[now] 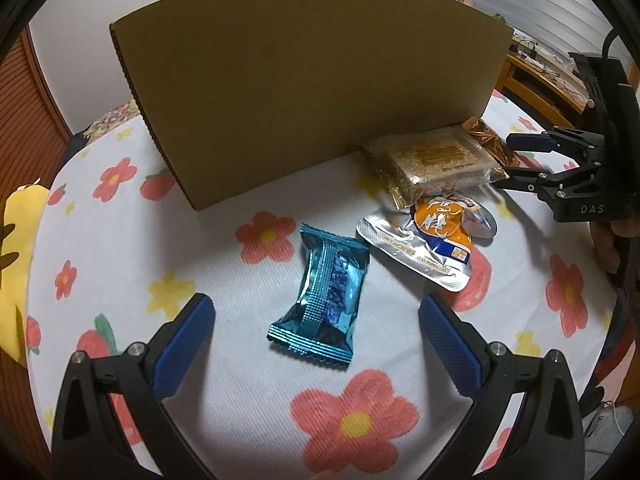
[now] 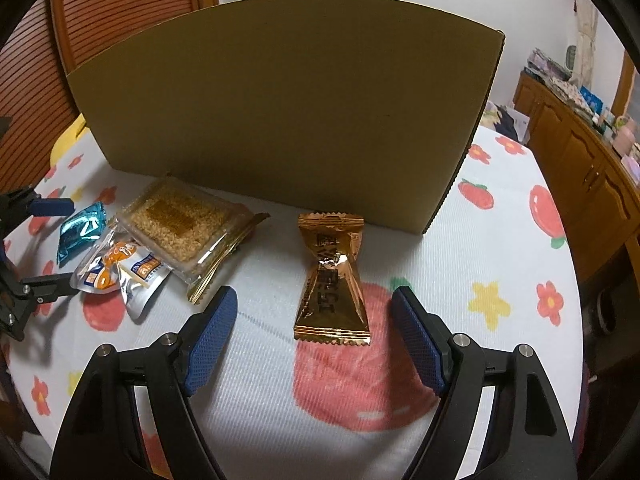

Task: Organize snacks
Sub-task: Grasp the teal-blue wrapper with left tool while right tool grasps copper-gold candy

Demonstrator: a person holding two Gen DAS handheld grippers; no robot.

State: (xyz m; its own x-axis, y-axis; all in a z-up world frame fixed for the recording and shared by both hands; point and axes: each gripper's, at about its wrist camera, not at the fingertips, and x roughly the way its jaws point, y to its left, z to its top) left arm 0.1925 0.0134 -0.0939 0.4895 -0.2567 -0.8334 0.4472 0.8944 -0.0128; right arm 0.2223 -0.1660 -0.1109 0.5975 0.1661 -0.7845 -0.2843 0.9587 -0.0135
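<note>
Left gripper (image 1: 316, 340): jaws spread wide, nothing between the pads, poised low over the blue foil packet (image 1: 320, 298), which lay flat on the flowered tablecloth (image 1: 360, 412) between the two blue fingertips (image 1: 188, 340).

Right gripper (image 2: 314, 338): likewise spread and empty, straddling the near end of the gold foil packet (image 2: 332, 280), neither pad touching it.

Cardboard box (image 2: 280, 108): stood upright behind all the snacks, its near wall facing both cameras; interior not visible.

Other stock: clear-wrapped sesame bar (image 2: 184, 224), lying against the foot of the box; silver-and-orange pouch (image 2: 120, 276), crumpled, just in front of the bar and near the blue packet.

Handling note, as a judgement: each packet appeared due for pick-up and transfer into the box. A good grasp would close across the narrow waist, pads low to the cloth without snagging it. Slick foil could slip, so squeeze the filled middle, not the crimped edge. Both lifts must clear the tall wall.
</note>
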